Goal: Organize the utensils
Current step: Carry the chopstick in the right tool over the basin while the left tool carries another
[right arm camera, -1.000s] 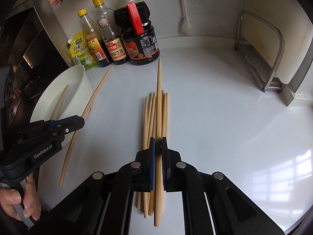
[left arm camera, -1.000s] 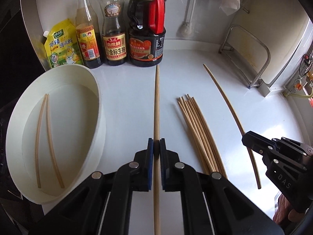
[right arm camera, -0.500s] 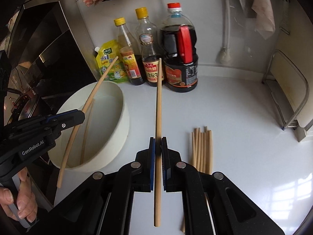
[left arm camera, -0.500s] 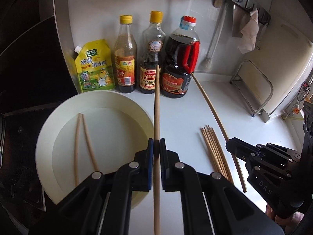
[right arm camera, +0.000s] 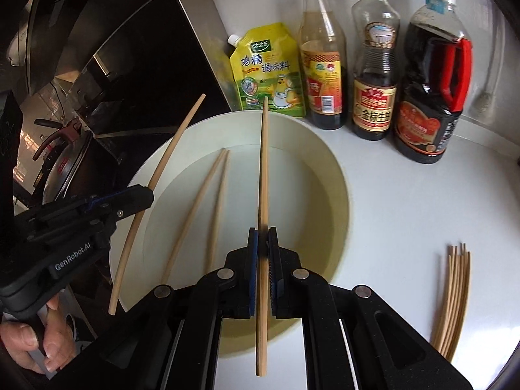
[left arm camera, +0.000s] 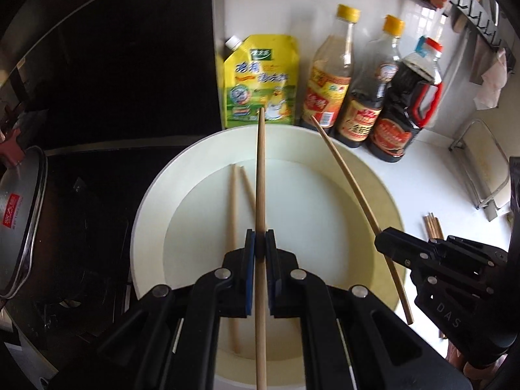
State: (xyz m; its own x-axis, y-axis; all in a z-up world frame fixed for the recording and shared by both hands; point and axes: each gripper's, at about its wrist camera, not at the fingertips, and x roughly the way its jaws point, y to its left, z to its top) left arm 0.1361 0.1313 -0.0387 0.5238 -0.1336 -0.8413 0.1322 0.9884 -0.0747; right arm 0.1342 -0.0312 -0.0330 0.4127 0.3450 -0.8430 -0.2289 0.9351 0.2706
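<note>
Two chopsticks (right arm camera: 195,208) inside white basin (right arm camera: 338,175)

Bottles (right arm camera: 373,74) block beyond the basin (right arm camera: 338,175); bare counter (right arm camera: 406,211) lies rightward

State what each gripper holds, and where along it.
Left gripper and right gripper each clamp one chopstick below its middle, nearer the end towards the camera.

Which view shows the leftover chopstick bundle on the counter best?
The right wrist view: the chopstick bundle lies whole on the white counter, right of the basin. The left wrist view shows only its far tips above the right tool.
</note>
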